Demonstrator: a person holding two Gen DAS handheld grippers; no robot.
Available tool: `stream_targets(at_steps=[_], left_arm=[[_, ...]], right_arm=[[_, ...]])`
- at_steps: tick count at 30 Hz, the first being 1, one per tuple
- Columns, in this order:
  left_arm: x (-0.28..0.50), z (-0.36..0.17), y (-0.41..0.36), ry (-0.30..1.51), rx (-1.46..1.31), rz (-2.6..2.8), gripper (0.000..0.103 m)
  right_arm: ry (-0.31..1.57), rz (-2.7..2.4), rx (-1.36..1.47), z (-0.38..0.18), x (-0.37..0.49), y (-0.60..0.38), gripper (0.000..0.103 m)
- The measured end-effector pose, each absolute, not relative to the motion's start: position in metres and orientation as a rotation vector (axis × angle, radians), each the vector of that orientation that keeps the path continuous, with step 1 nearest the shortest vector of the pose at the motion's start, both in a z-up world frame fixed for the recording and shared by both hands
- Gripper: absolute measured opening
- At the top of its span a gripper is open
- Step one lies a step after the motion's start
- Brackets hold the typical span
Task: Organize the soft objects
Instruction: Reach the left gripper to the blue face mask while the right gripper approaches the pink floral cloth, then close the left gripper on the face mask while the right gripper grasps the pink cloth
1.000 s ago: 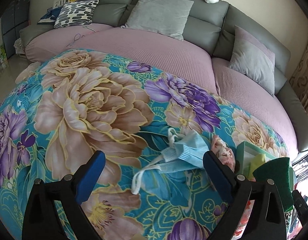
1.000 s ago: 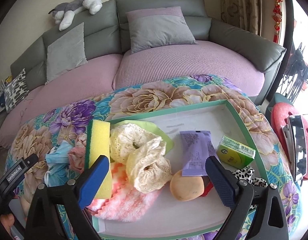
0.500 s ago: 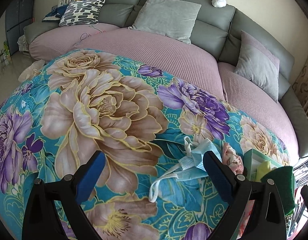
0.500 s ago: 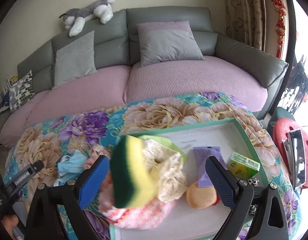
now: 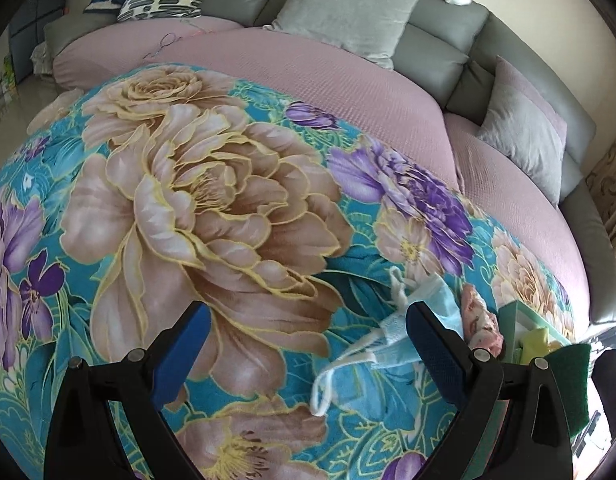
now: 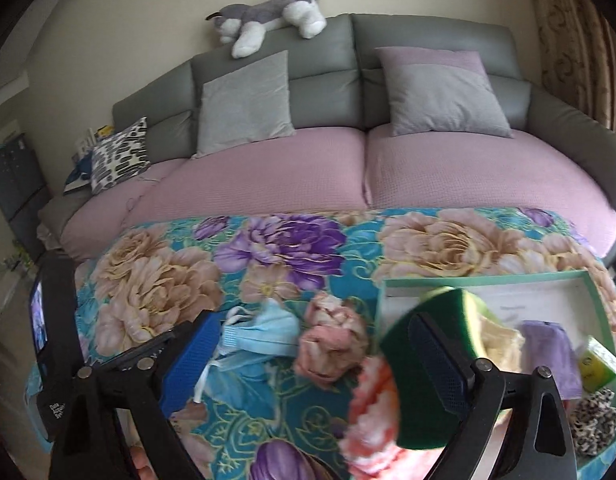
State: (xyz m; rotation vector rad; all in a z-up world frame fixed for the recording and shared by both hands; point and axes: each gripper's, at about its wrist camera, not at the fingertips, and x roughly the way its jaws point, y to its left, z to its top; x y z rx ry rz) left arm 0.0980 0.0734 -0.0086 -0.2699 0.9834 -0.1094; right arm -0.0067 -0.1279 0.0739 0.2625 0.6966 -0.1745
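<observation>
Both jaws were seen wide, a green-and-yellow sponge (image 6: 427, 364) blurred against the right gripper (image 6: 311, 360) by the tray's (image 6: 483, 280) nine o'clock edge, while a face mask (image 6: 264, 332) and pink cloth (image 6: 331, 344) remained unsorted at the left gripper's (image 5: 304, 344) three o'clock.

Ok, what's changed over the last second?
The sponge has turned from yellow face to green face toward the right wrist camera. It now shows large and blurred against the right-hand finger of the right tool, by the left rim of the tray. That tool has swung left; its jaws look open, so no grip shows. Unchanged: the left tool open and empty, the face mask and pink cloth on the blanket.
</observation>
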Motion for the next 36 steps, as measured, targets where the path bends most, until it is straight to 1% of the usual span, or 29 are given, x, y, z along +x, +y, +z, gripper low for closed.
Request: stream_targets(at_steps=[2, 4, 7, 10, 13, 16, 17, 18, 21, 23, 27, 28, 30, 32, 34, 36], left_arm=[[0.100, -0.011, 0.080, 0.984, -0.288, -0.096, 0.098], [0.102, -0.013, 0.086, 0.984, -0.305, -0.082, 0.098], [0.104, -0.017, 0.094, 0.985, -0.322, -0.056, 0.098], [0.107, -0.022, 0.095, 0.997, -0.326, -0.067, 0.098], [0.110, -0.027, 0.088, 1.022, -0.335, -0.112, 0.098], [0.111, -0.028, 0.080, 1.031, -0.346, -0.157, 0.098], [0.111, -0.027, 0.078, 1.032, -0.346, -0.169, 0.098], [0.111, -0.028, 0.075, 1.035, -0.347, -0.181, 0.098], [0.111, -0.029, 0.067, 1.045, -0.367, -0.229, 0.098], [0.111, -0.030, 0.063, 1.056, -0.386, -0.260, 0.098], [0.112, -0.032, 0.053, 1.069, -0.389, -0.303, 0.098], [0.112, -0.033, 0.050, 1.074, -0.387, -0.312, 0.098], [0.112, -0.034, 0.045, 1.082, -0.379, -0.325, 0.098], [0.112, -0.035, 0.039, 1.086, -0.364, -0.332, 0.098], [0.113, -0.037, 0.035, 1.094, -0.352, -0.333, 0.097], [0.112, -0.039, 0.033, 1.097, -0.334, -0.319, 0.092]], right_arm=[[0.691, -0.144, 0.259, 0.071, -0.001, -0.121, 0.086], [0.707, -0.101, 0.270, 0.063, 0.007, -0.116, 0.085], [0.743, -0.083, 0.281, 0.049, 0.017, -0.114, 0.077], [0.795, -0.093, 0.284, 0.034, 0.025, -0.114, 0.076], [0.832, -0.098, 0.281, 0.023, 0.029, -0.115, 0.066], [0.864, -0.112, 0.269, 0.014, 0.033, -0.115, 0.064], [0.870, -0.116, 0.266, 0.013, 0.033, -0.115, 0.060], [0.880, -0.118, 0.263, 0.010, 0.034, -0.115, 0.058], [0.898, -0.118, 0.259, 0.006, 0.036, -0.114, 0.055], [0.910, -0.120, 0.250, 0.002, 0.038, -0.114, 0.051], [0.932, -0.129, 0.233, -0.004, 0.040, -0.112, 0.048], [0.937, -0.133, 0.233, -0.005, 0.040, -0.112, 0.045], [0.948, -0.137, 0.233, -0.008, 0.041, -0.113, 0.043], [0.959, -0.145, 0.231, -0.011, 0.042, -0.114, 0.039], [0.970, -0.150, 0.234, -0.014, 0.043, -0.115, 0.038], [0.973, -0.153, 0.240, -0.015, 0.043, -0.117, 0.036]])
